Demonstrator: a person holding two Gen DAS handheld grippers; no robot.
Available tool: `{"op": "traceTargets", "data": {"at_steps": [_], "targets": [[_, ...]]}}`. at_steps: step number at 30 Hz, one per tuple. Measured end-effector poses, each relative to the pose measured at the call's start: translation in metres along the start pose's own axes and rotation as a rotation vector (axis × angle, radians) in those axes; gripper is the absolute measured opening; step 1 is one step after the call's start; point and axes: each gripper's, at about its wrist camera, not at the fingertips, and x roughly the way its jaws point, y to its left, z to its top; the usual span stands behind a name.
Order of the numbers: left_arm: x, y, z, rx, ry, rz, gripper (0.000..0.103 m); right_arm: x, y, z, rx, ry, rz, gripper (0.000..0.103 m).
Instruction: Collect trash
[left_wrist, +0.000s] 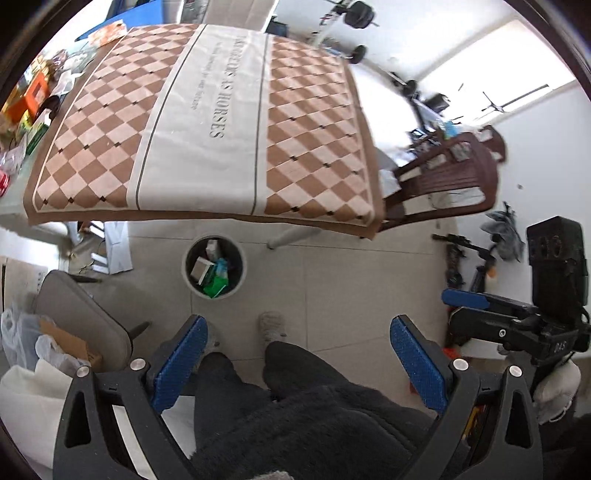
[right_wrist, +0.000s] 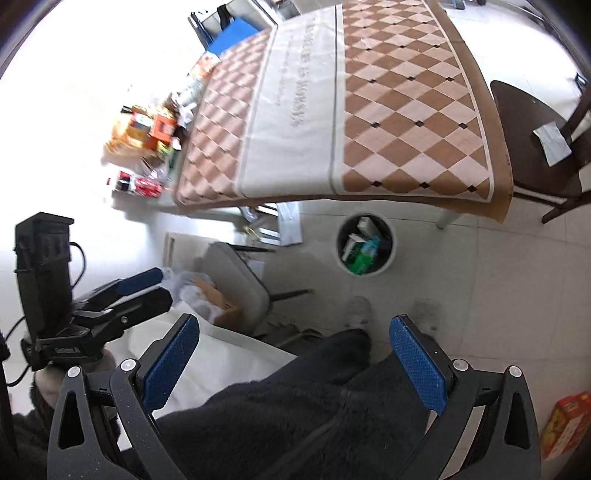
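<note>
Trash is seen in two places: some already lies in the round bin (left_wrist: 214, 266) on the floor just in front of the table edge, and a heap of boxes and wrappers (left_wrist: 33, 110) is left on the far left part of the table, beside the checked tablecloth (left_wrist: 207, 122). Nearest, the left gripper (left_wrist: 295, 363) and the right gripper (right_wrist: 291, 363) are both held wide open with nothing between the blue pads, low over the person's dark-trousered legs (left_wrist: 295, 406). Judged from here, the heap is well apart from both tools, so a long reach across the cloth would be needed; the cloth could be dragged or neighbouring boxes knocked off the table's left side. Light wrappers could slip from the pads, and a drop released early could miss the bin, whose mouth is partly tucked near the overhanging cloth.
</note>
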Motion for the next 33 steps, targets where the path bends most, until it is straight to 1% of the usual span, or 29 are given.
{"op": "traceTargets", "data": {"at_steps": [4, 8, 10, 13, 21, 26, 33], "targets": [[-0.025, 0.001, -0.007, 0.027, -0.006, -0.047, 0.101, -0.014, 0.026, -0.022, 0.046, -0.041, 0.019, 0.103], [-0.048, 0.001, -0.016, 0.049, -0.026, -0.086, 0.101, -0.020, 0.047, -0.038, 0.061, -0.053, 0.031, 0.103], [-0.056, 0.001, -0.020, 0.052, -0.041, -0.095, 0.103, -0.021, 0.055, -0.044, 0.061, -0.056, 0.037, 0.103], [-0.067, 0.004, -0.024, 0.041, -0.064, -0.094, 0.103, -0.025, 0.064, -0.050, 0.045, -0.069, 0.031, 0.103], [-0.080, 0.008, -0.032, 0.015, -0.102, -0.095, 0.103, -0.028, 0.073, -0.050, 0.023, -0.089, 0.044, 0.103], [-0.081, 0.009, -0.039, 0.009, -0.103, -0.098, 0.103, -0.027, 0.076, -0.053, 0.010, -0.084, 0.060, 0.103], [-0.082, 0.012, -0.044, 0.002, -0.100, -0.106, 0.103, -0.026, 0.074, -0.057, 0.002, -0.069, 0.057, 0.103]]}}
